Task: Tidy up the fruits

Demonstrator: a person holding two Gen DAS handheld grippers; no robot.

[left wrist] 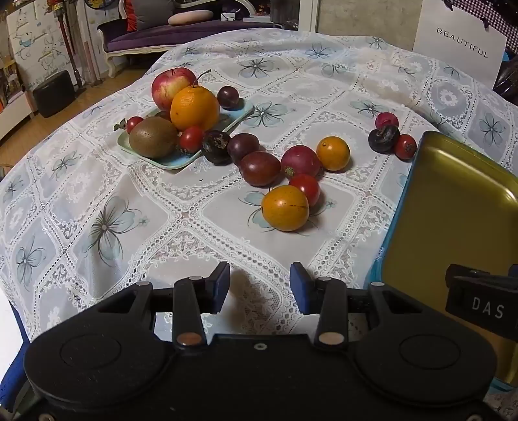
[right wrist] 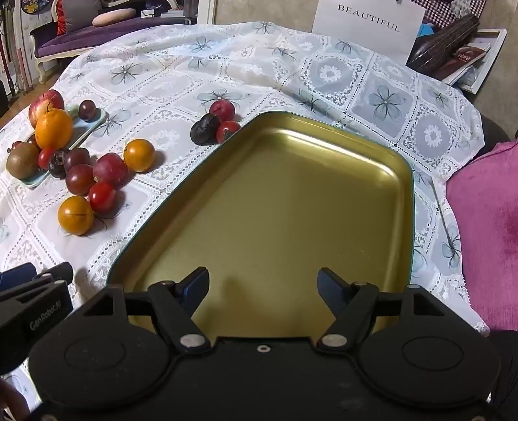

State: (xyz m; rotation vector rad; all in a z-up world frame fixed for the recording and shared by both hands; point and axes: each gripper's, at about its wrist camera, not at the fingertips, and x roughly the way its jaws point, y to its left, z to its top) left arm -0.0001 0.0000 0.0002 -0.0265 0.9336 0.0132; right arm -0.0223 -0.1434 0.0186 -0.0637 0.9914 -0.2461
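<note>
Left gripper (left wrist: 260, 288) half spread, right gripper (right wrist: 263, 289) spread wide, both empty. Gold tray (right wrist: 291, 200) whole only in right view; cropped at left view's right edge.

White "BEAUTIFUL" bag (right wrist: 369, 24), purple sofa (left wrist: 181, 34)

Gold tray (left wrist: 453, 207) cut off by right edge.
</note>
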